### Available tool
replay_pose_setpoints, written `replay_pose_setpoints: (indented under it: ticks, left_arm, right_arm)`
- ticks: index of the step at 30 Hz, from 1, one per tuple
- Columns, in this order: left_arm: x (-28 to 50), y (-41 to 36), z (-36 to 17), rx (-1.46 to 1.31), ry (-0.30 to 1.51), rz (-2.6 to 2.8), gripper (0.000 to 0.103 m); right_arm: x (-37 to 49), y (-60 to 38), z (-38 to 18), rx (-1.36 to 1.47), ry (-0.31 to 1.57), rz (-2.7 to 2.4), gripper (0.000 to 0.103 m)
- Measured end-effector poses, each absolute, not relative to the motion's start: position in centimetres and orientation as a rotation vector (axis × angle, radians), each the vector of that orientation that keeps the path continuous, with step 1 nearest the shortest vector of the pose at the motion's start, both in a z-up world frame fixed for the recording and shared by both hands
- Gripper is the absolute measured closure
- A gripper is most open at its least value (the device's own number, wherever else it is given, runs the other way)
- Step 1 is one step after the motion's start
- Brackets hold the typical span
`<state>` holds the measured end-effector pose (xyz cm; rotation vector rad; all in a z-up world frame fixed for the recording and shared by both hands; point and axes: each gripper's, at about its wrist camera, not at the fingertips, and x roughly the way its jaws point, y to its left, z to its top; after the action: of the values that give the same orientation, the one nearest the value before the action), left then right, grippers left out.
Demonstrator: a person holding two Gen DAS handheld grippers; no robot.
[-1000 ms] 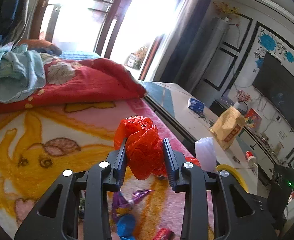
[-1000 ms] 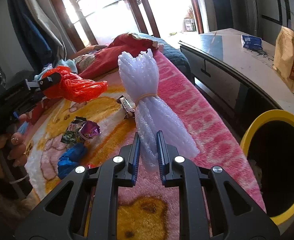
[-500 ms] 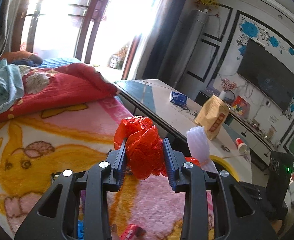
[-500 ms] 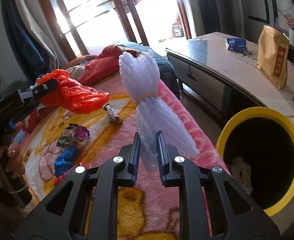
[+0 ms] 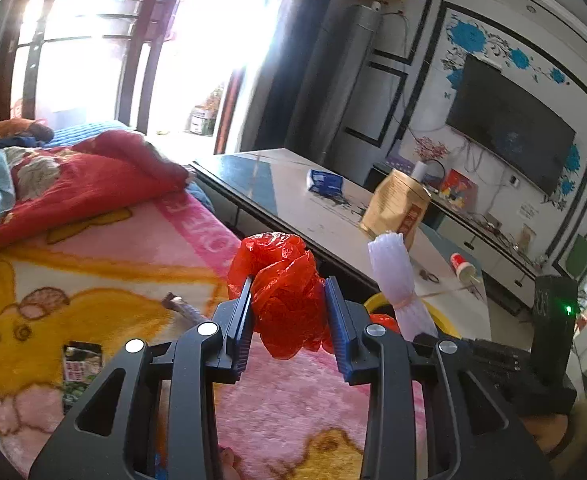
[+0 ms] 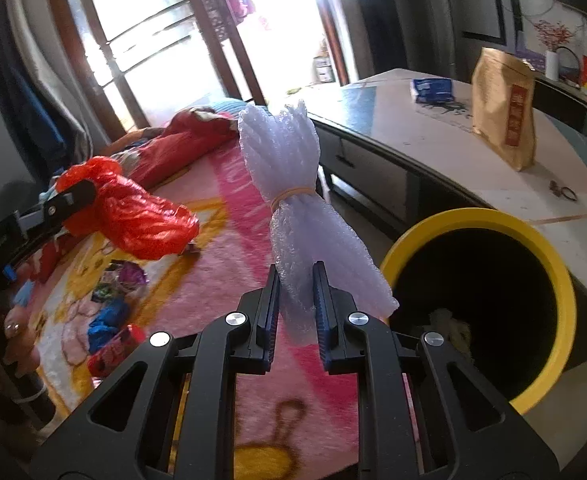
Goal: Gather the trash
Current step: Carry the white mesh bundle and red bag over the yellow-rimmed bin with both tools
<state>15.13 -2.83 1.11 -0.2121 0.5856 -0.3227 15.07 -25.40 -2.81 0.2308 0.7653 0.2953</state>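
- Bubble-wrap bundle (image 6: 293, 184), cinched by a rubber band, stands lengthwise up and away from the right gripper (image 6: 296, 300), beside the yellow-rimmed bin (image 6: 549, 264).
- Right jaws pinch its lower end, nearly together.
- Left gripper (image 5: 289, 312), partly spread, clamps a crumpled red plastic bag (image 5: 283, 292) above the pink blanket (image 5: 93, 248).

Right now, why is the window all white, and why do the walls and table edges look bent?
Left wrist view: the window is blown out by daylight, so nothing outside shows; the TV wall curves from the fisheye lens. Right wrist view: the same glare at the window, the table edge bows, and the yellow-rimmed bin interior is nearly black.
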Motion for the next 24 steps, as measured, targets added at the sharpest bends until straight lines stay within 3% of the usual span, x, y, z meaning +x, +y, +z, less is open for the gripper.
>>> replay_pose_setpoints:
  ticks: [24]
  left_arm:
    - [15.5, -12.6, -0.5, -0.088, 0.624, -0.499, 0.071]
  right_arm:
    - [14.1, -35.9, -3.9, 0.336, 0.751, 0.033, 0.092]
